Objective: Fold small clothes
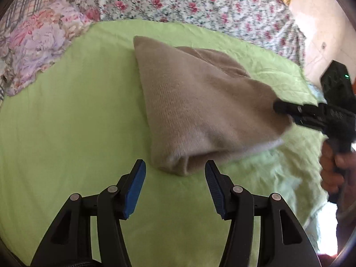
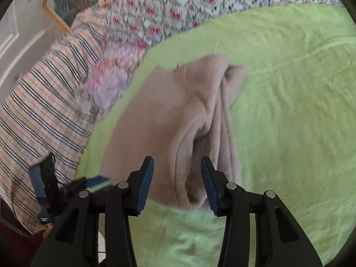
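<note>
Item: beige knitted garment (image 1: 200, 106), folded over on itself, lying on a light green sheet (image 1: 66, 122) spread across a bed.

Left claw (image 1: 175, 173): jaws apart, blue pads (image 1: 135, 189) clear of the cloth, nothing held; the garment's near folded corner lies just ahead of the tips.

Right claw (image 2: 177, 173): jaws parted, a bunched ridge of the garment (image 2: 178, 115) lying between the pads, which do not press on it. In the left wrist view this claw (image 1: 284, 109) sits at the garment's raised right edge (contact there is blurred), with a hand (image 1: 336, 166) on its handle.

Surroundings: floral bedcover (image 1: 189, 2) beyond the sheet, a plaid striped cloth (image 2: 44, 111) and a pink-lilac flowered fabric (image 1: 40, 44) at the left, gilt picture frame (image 2: 57, 17) on the wall.
</note>
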The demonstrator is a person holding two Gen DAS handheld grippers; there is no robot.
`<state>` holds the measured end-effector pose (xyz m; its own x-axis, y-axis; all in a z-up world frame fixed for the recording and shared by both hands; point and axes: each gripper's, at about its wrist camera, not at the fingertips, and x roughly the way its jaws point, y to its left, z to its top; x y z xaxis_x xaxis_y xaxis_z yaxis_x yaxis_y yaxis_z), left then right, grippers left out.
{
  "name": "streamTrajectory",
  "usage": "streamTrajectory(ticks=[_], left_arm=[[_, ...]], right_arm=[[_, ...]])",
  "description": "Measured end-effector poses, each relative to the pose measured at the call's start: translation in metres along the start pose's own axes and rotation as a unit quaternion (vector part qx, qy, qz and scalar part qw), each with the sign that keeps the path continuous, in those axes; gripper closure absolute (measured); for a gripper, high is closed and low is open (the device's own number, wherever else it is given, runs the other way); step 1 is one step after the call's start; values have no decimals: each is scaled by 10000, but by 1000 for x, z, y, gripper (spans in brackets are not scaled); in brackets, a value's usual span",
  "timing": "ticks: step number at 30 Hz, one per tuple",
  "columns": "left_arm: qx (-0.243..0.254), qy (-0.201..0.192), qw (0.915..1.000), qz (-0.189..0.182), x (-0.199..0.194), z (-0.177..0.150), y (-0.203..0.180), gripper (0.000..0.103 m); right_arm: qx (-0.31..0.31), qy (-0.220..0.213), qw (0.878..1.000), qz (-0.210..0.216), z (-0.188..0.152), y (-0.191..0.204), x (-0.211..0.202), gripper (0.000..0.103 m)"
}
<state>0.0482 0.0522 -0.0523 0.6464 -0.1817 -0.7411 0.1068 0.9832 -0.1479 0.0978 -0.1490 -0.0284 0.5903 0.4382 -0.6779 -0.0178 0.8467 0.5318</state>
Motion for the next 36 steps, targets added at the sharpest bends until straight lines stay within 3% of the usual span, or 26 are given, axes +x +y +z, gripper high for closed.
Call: streamTrajectory(ticks=[1,2,4,5,6,8,11,12,14,17,21,29,33,36], left_arm=[[-59,-8,10000,65,4,3,1,47],[-145,-28,9998,122,8,6,1,47],[-263,-64,9989,379,17,11,4,50],[-282,-111,9976,618,18,13,5,55],[-331,-195,9951,912,17,15,6,69],[-547,-391,9913,1133,7,15,11,74],[-521,-427,9893,1293,3,5,9,79],[-436,-332,9898,1312,6,1,4,87],[-401,-203,9905,1298,10,-5,1,91],[-549,-95,9919,1143,11,-9,5,91],[-853,95,9928,832,17,-7,16,91],[-847,336,9948,449,16,-6,28,91],[-682,293,9972,103,-9,-10,31,91],[-554,122,9981,-245,-32,-4,35,91]], right_arm=[[20,10,10000,51,-1,1,3,64],[13,27,10000,83,-1,2,7,80],[-15,48,10000,52,2,6,11,96],[13,-25,9999,112,5,8,7,97],[27,-206,9994,279,9,11,-5,97],[-62,-719,9951,682,19,20,-36,98],[-369,-589,9972,266,23,18,-44,98],[-383,-452,9982,89,21,14,-38,98],[-370,-90,9985,-405,9,-1,-20,98],[-292,149,9965,-771,-8,-24,-2,98],[-145,146,9969,-764,-11,-37,6,98],[-145,312,9964,-780,-15,-40,9,98],[-40,389,9969,-679,-12,-34,-4,92],[97,200,9986,-477,1,-32,-23,88]])
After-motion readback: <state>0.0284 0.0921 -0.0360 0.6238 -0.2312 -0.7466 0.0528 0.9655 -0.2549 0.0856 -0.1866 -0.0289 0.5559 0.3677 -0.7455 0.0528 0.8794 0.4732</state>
